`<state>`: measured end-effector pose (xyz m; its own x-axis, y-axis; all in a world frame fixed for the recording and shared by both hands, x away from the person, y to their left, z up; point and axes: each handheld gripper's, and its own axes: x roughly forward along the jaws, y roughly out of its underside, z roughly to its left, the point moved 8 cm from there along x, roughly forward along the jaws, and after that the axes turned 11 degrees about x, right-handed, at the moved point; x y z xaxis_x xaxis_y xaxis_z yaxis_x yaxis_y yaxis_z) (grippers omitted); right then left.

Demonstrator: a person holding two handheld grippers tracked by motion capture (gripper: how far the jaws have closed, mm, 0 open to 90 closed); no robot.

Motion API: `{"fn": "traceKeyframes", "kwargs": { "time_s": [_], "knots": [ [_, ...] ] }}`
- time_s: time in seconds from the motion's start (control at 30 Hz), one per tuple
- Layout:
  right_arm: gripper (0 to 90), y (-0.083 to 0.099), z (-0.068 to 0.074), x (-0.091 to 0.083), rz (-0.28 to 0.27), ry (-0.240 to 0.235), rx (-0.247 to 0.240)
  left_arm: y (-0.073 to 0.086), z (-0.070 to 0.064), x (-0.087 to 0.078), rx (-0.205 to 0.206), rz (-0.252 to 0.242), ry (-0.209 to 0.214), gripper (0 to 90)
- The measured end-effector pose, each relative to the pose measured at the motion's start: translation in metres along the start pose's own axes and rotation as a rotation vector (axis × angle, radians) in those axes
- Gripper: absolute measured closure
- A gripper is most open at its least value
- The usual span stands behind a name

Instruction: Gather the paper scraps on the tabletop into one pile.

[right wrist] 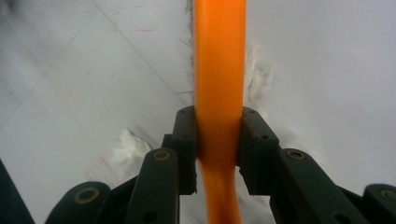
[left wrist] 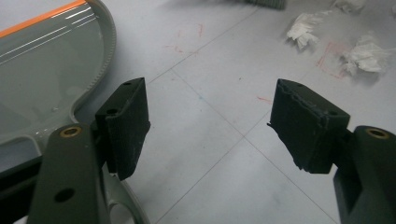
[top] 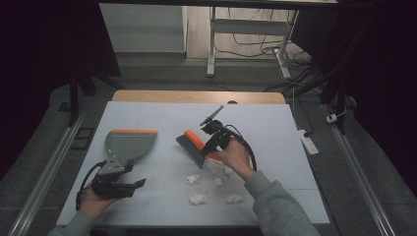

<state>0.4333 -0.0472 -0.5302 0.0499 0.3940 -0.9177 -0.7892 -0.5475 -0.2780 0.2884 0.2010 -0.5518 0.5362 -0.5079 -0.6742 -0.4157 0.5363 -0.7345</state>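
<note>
Gripping the brush by its orange handle, right gripper has jaws clamped on both sides; bristle head sits just behind the paper scraps, long axis slanting toward the dustpan. Left gripper is nearer the dustpan, jaws spread wide and holding nothing, pan just left of them. Left gripper view shows the pan's rim close up; high view gives the overall layout: pan left of the scraps
</note>
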Motion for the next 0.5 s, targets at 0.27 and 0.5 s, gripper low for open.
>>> {"fn": "traceKeyframes", "kwargs": {
  "time_s": [0.27,0.5],
  "knots": [
    [70.3,0.012,0.018,-0.037,-0.095,-0.086,-0.079,0.000,0.001,-0.001,-0.008,-0.004,-0.007,29.0],
    [70.4,0.045,0.053,-0.040,-0.050,-0.130,-0.177,0.000,0.001,-0.001,-0.006,-0.001,-0.006,29.0]
  ]
}}
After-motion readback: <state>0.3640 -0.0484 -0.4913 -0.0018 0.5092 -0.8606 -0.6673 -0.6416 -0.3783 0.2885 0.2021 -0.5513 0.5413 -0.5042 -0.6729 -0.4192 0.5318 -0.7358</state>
